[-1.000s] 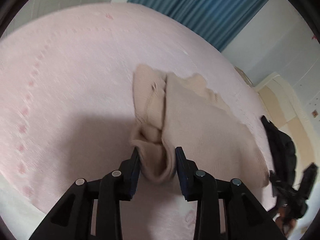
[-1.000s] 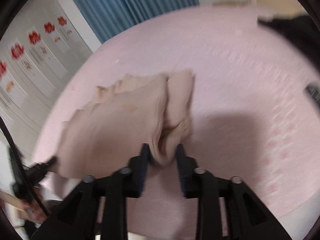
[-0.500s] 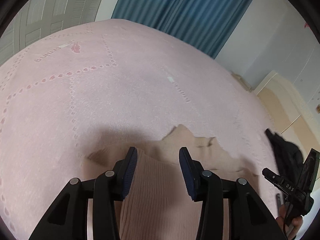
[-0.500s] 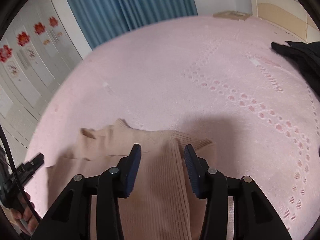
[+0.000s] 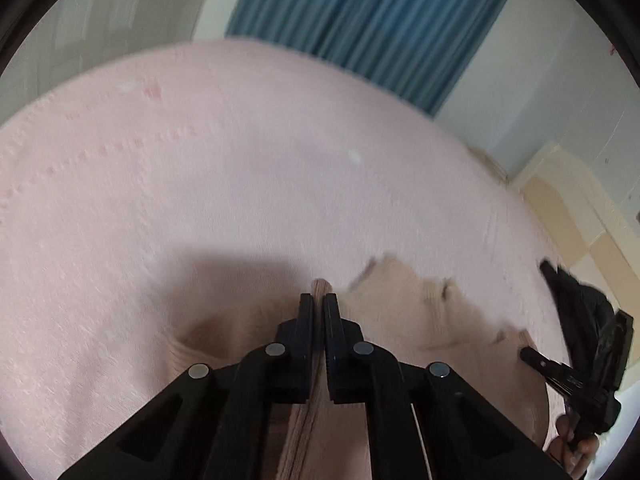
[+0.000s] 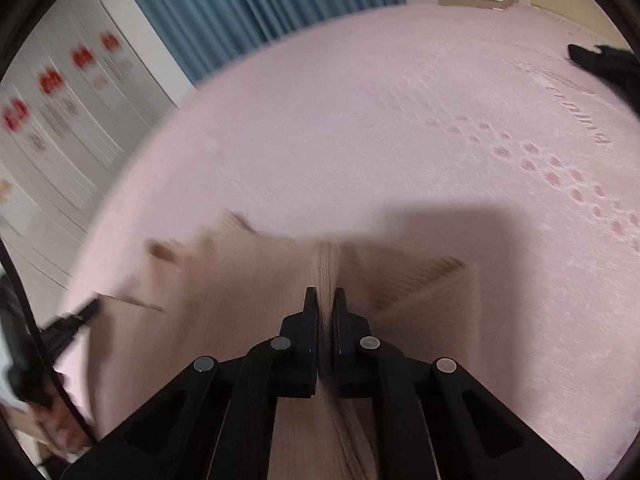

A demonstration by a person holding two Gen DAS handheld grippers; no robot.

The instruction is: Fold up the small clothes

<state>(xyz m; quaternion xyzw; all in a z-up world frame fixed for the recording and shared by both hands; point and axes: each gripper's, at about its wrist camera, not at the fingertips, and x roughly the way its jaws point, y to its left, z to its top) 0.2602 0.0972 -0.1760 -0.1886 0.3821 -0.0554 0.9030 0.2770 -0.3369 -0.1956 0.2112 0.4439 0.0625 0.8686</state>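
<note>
The fold looks partly made, by my judgement; the beige knit top (image 5: 420,312) lies spread on the pink bedspread (image 5: 240,184), one flap already doubled over at the lower right of the right-wrist view, but both claws grip it, so squaring and laying down seem left to do.

In the left-wrist view, the left gripper (image 5: 319,300) sits at lower centre, its jaws pressed nearly together on a thin ridge of the knit that pokes up just past the tips; the rest of the garment runs off to the right of the claw and beneath it, towards the black clothing (image 5: 576,300) at the right edge, where the other tool shows.

In the right-wrist view, the right gripper (image 6: 326,296) stands likewise at lower centre, pinching a ribbed pleat of the top (image 6: 224,280); the cloth spreads left of and under the claw, the doubled flap lying just right of it; the motion blur hides the finer edges.
</note>
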